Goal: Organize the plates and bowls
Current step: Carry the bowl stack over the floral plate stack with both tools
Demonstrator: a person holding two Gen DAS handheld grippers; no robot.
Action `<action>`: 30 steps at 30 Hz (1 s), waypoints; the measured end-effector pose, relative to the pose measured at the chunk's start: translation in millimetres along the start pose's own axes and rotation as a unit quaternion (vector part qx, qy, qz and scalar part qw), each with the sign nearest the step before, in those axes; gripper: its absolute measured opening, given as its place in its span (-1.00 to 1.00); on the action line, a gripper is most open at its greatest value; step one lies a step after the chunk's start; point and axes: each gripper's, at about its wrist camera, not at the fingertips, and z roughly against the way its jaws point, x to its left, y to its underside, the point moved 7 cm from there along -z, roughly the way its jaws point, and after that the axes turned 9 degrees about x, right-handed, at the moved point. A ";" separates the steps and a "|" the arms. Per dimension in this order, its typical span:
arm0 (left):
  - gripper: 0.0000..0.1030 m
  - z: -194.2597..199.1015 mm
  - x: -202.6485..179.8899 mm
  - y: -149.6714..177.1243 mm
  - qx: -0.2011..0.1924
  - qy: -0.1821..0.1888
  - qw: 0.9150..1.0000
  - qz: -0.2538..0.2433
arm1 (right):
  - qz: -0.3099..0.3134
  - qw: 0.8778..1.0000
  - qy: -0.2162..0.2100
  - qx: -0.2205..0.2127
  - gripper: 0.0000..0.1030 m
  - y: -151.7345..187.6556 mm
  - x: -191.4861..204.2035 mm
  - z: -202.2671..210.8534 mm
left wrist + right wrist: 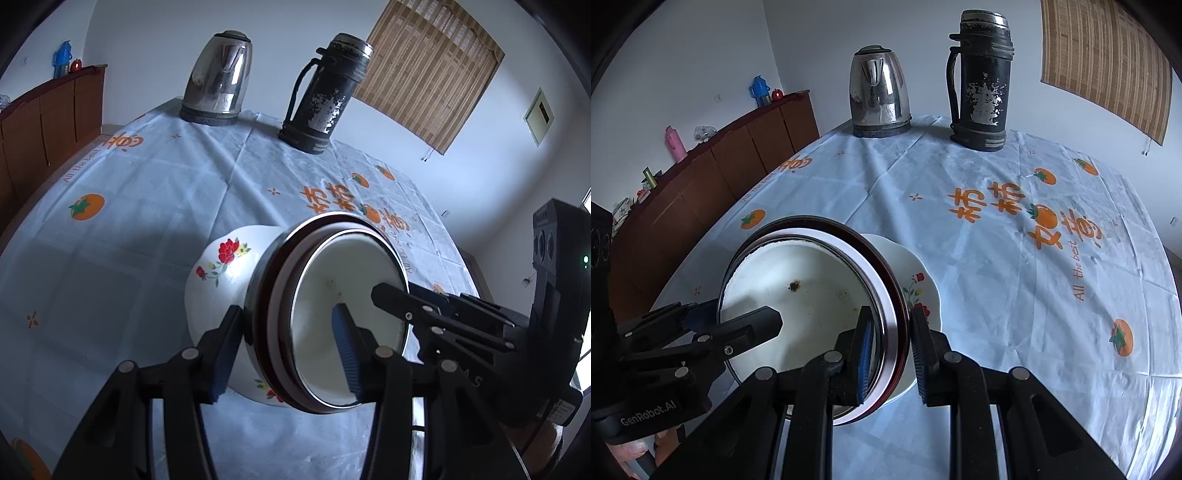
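Left wrist view. Left gripper [286, 350] straddling the rims of nested bowls: one ribbed blue pad [345, 347] inside the inner bowl [347, 332], the other outside against the stack; not clear whether the pads actually press the rims. Inner bowl white enamel, round, with a thin metal rim, seated in a dark-rimmed second bowl [264, 321]. Outermost: floral bowl [221, 284], glossy white ceramic with red flowers. Stack tipped on its side over the tablecloth [147, 206], thin, creased, pale blue with orange fruit print. Right gripper [391, 295] reaching in from the right, one fingertip over the inner bowl's mouth. Behind: steel kettle [218, 77] and worn black flask [325, 96], both upright, well apart from the bowls.

Right wrist view. Right gripper [890, 350] with pads either side of the same rims; contact again unclear. Rust spot on the inner bowl [798, 295] floor. Floral bowl [919, 288] behind it. Left gripper [731, 325] entering from the left. Kettle [879, 92] and flask [982, 81] at the far edge; wooden sideboard [713, 166] at left.
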 end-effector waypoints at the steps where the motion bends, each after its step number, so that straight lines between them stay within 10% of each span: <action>1: -0.07 -0.1 0.2 0.1 0.001 -0.001 1.000 0.000 | 0.001 1.000 0.001 0.000 -0.58 -0.3 0.0 -0.2; 30: -0.08 -17.5 13.3 -2.7 0.030 0.018 0.999 0.022 | 0.017 0.999 0.005 0.037 -0.58 -13.4 -0.9 -24.5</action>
